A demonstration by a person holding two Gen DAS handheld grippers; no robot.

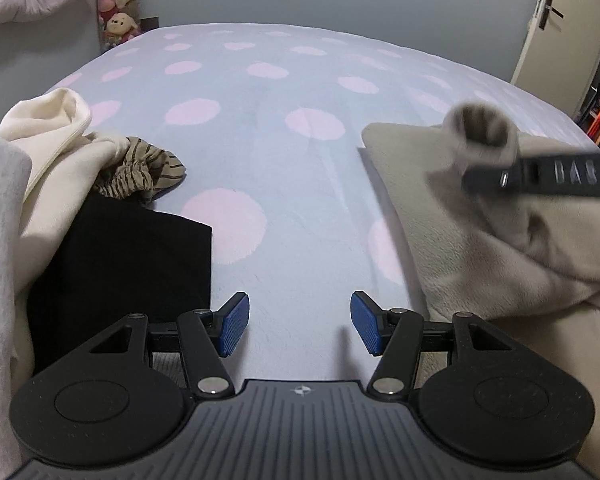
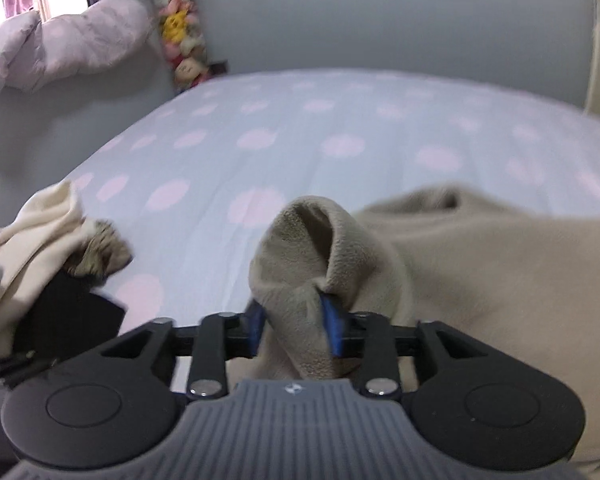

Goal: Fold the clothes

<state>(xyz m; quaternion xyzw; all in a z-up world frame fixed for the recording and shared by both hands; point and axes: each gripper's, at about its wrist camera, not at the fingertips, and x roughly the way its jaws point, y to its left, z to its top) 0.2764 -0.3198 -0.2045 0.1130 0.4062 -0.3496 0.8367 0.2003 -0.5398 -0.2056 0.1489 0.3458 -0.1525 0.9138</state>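
**Right gripper at the beige fleece cuff**

Apparently the step in hand is laying out a beige fleece garment [image 2: 480, 264] on the polka-dot bedspread [image 1: 260, 120], ahead of the first fold. The right gripper [image 2: 294, 330] has the tubular cuff [image 2: 316, 248] of a sleeve between its blue pads [image 2: 332, 328]; whether they press the cloth or have let go, I cannot tell. The left gripper [image 1: 300, 326] hangs with jaws apart and empty over bare bedspread, the garment just to its right, a heap of other clothes [image 1: 60, 152] to its left. Next, I judge, the sleeve needs settling flat, then the left gripper must take an edge of the same garment.
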